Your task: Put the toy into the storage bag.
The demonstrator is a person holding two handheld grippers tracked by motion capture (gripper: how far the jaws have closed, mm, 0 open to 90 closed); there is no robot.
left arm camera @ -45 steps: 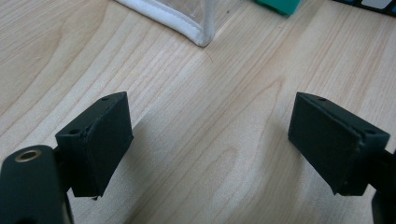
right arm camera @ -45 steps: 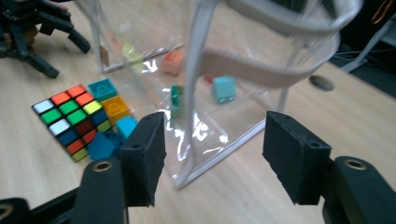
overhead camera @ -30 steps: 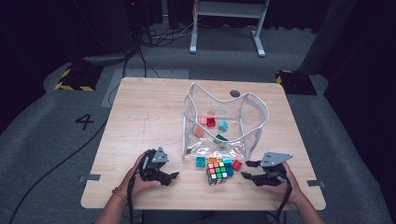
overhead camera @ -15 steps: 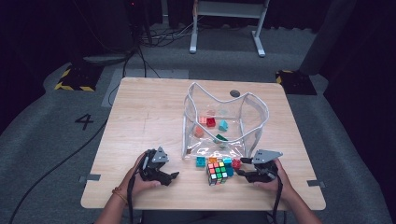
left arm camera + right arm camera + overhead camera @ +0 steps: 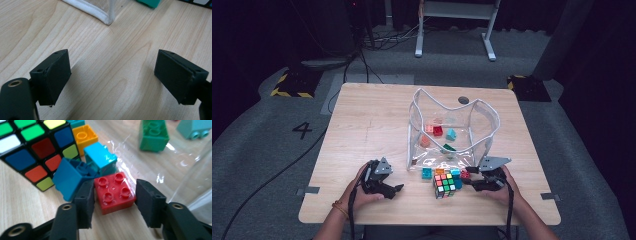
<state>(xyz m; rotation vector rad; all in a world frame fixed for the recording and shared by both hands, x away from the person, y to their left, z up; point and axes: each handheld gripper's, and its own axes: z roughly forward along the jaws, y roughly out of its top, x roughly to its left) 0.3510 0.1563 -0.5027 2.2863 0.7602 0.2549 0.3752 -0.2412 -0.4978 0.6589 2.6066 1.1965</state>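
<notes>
Versus a second ago: my right gripper (image 5: 468, 179) has slid in from the table's right side toward the pile of toys by the scrambled multicoloured puzzle cube (image 5: 445, 184). Its jaws have just been closing, and the small red four-stud plastic brick (image 5: 114, 192) now sits between them. Left gripper (image 5: 396, 189) hasn't moved, same spot on the pale wooden table (image 5: 362, 125), left of the cube. Clear plastic pouch with white piping (image 5: 452, 132) and the loose bricks inside it are unchanged.

High view: red brick is a small dot at the right gripper's tips, on the table just in front of the pouch's open mouth and right of the cube. It can't resolve the grip.

Right gripper view does: left pad looks to be against the brick's side, right pad right at the opposite side, can't tell if there's a sliver of gap. I'm calling it clamped on the brick, brick resting on the table. Also visible here: a blue brick (image 5: 71, 178) tipped on its side touching the left jaw, a cyan brick (image 5: 101, 160) just behind the red one, an orange brick (image 5: 85, 136) beyond that, a green brick (image 5: 153, 135) on the pouch's clear film.

Left gripper view: jaws spread wide, released, bare wood between them, pouch's white corner seam (image 5: 106, 18) ahead.
</notes>
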